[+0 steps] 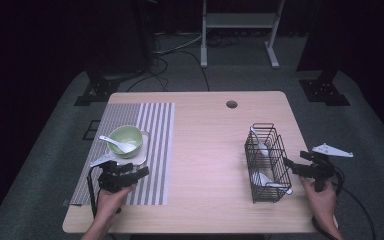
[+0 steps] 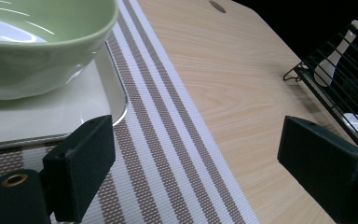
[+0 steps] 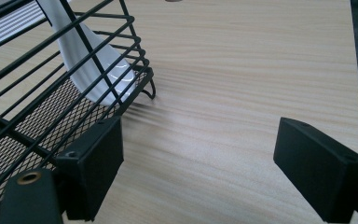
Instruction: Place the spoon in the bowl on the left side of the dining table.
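Note:
A green bowl [image 1: 129,136] with a white spoon [image 1: 118,144] in it stands on a pale tray [image 1: 142,159] on the striped placemat [image 1: 157,150], at the table's left. My left gripper [image 1: 137,171] is just in front of the tray, open, with nothing between its jaws; in the left gripper view [image 2: 196,140] the bowl [image 2: 37,51] and tray [image 2: 51,112] lie close at upper left. A black wire basket [image 1: 267,165] at the right holds white spoons [image 1: 261,146]. My right gripper [image 1: 295,162] stands open beside the basket's right side, with bare table between its jaws [image 3: 200,140].
The basket [image 3: 37,116] with a spoon [image 3: 84,60] sits left of the right jaws, close to the left jaw. A round cable hole [image 1: 231,104] is at the table's far edge. Bare wood [image 1: 210,150] lies between mat and basket. Stands and cables are on the floor beyond.

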Demonstrator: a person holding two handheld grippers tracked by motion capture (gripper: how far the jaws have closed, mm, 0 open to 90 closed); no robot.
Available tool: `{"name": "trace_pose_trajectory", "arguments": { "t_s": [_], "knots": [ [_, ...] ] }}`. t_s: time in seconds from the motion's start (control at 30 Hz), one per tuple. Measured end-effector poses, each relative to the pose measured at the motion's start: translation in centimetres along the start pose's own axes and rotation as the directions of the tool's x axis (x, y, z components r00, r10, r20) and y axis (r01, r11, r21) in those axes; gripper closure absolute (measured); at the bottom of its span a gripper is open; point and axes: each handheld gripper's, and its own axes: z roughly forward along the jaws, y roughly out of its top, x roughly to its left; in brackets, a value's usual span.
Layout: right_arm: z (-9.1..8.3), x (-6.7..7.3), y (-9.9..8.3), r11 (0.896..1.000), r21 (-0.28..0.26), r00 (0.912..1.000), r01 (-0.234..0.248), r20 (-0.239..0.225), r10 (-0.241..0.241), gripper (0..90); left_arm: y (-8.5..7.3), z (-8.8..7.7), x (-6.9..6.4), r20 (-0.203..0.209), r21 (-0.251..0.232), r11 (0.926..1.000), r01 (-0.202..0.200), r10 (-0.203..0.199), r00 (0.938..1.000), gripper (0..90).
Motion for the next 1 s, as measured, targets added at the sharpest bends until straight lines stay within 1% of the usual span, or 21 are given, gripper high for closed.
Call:
{"name": "trace_pose_trajectory", "arguments": {
  "t_s": [0.47,0.73,1.0],
  "knots": [
    [-0.1,0.0,0.0,1.0,-0.005,1.0,-0.003,-0.003,0.003,14.7,0.1,1.9,-1.7,0.031,0.027,0.9989,-0.037,0.036,0.9989,10.1],
    [-0.1,0.0,0.0,1.0,-0.005,1.0,-0.003,-0.004,0.003,14.7,0.2,3.0,-2.9,0.053,0.035,0.9969,-0.07,0.068,0.9963,10.1],
    [-0.1,0.0,0.0,1.0,-0.008,1.0,-0.001,-0.005,0.001,14.7,0.1,3.7,-3.5,0.065,0.042,0.9946,-0.094,0.092,0.9937,10.2]
  ]
}}
